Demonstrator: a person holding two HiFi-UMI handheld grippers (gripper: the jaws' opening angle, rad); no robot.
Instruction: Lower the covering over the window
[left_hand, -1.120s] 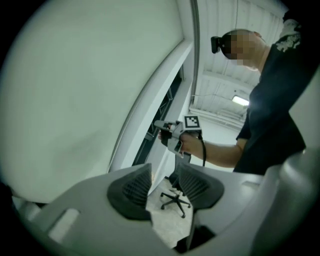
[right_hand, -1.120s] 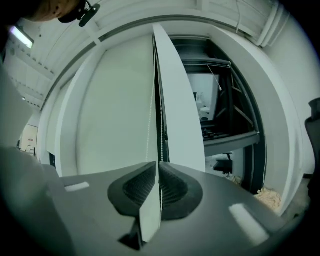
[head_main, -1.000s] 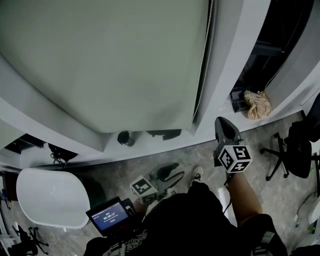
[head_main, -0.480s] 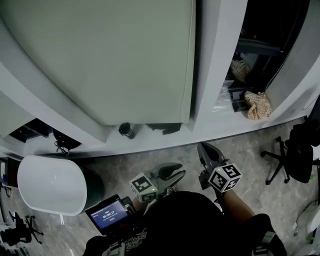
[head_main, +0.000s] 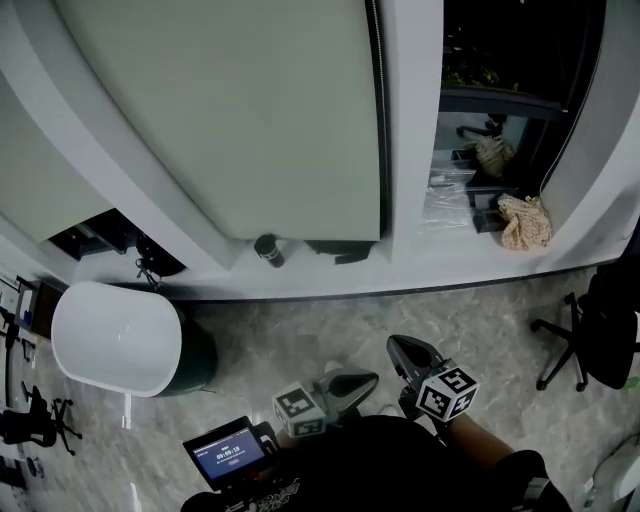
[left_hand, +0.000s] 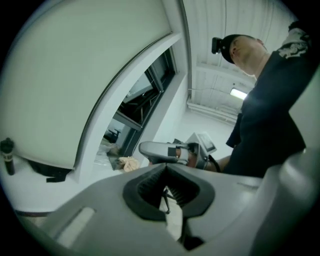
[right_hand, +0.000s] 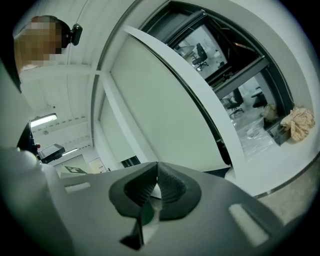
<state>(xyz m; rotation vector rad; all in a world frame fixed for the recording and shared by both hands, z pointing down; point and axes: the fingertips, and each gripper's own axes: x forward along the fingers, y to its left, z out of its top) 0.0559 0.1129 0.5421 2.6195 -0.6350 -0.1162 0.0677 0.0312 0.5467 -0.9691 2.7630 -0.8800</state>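
The pale green roller blind (head_main: 230, 110) hangs down over the window, its bottom edge close to the white sill (head_main: 300, 275). A dark cord (head_main: 377, 120) runs down the blind's right edge. Both grippers are held low by the person's body, well back from the sill. My left gripper (head_main: 372, 379) is shut with nothing in it; its jaws have just closed. My right gripper (head_main: 393, 344) is also shut and empty. In the left gripper view the pads (left_hand: 150, 182) meet, and the right gripper (left_hand: 165, 151) and the blind (left_hand: 75, 75) show beyond. In the right gripper view the blind (right_hand: 165, 100) shows beyond.
A dark bottle (head_main: 267, 248) and a flat dark object (head_main: 340, 250) lie on the sill under the blind. A crumpled beige cloth (head_main: 525, 220) sits by the open window at right. A white rounded tabletop (head_main: 115, 335) stands left, an office chair (head_main: 600, 330) right.
Both grippers have drawn back from the window toward the body. The right one dropped from beside the cord. The left jaws went from apart to shut.
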